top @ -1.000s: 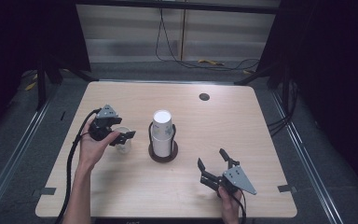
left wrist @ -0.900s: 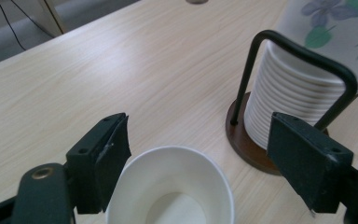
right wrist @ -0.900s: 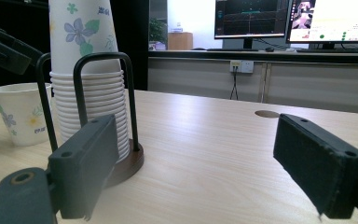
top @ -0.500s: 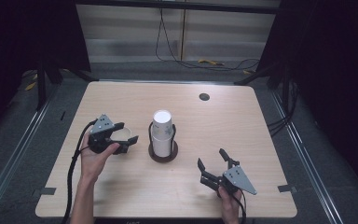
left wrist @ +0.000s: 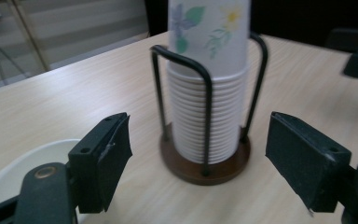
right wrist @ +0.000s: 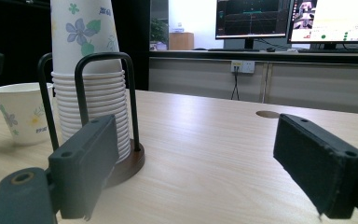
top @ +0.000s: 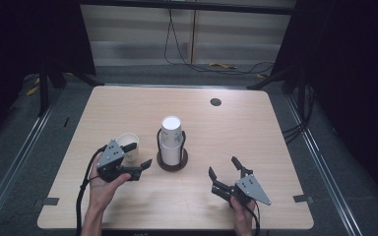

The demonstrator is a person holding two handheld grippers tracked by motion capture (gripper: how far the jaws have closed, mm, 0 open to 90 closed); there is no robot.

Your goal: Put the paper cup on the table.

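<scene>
cup stack in rack, loose cup

Bare table right of cup stack, loose cup crowding its left side

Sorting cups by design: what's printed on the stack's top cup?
Flowers on white top cup; right gripper view.

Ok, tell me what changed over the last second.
The left gripper drew back from the single paper cup toward the person, its jaws just opening, nothing between them. The cup stands free on the table. The cup stack and right gripper stayed put.
</scene>
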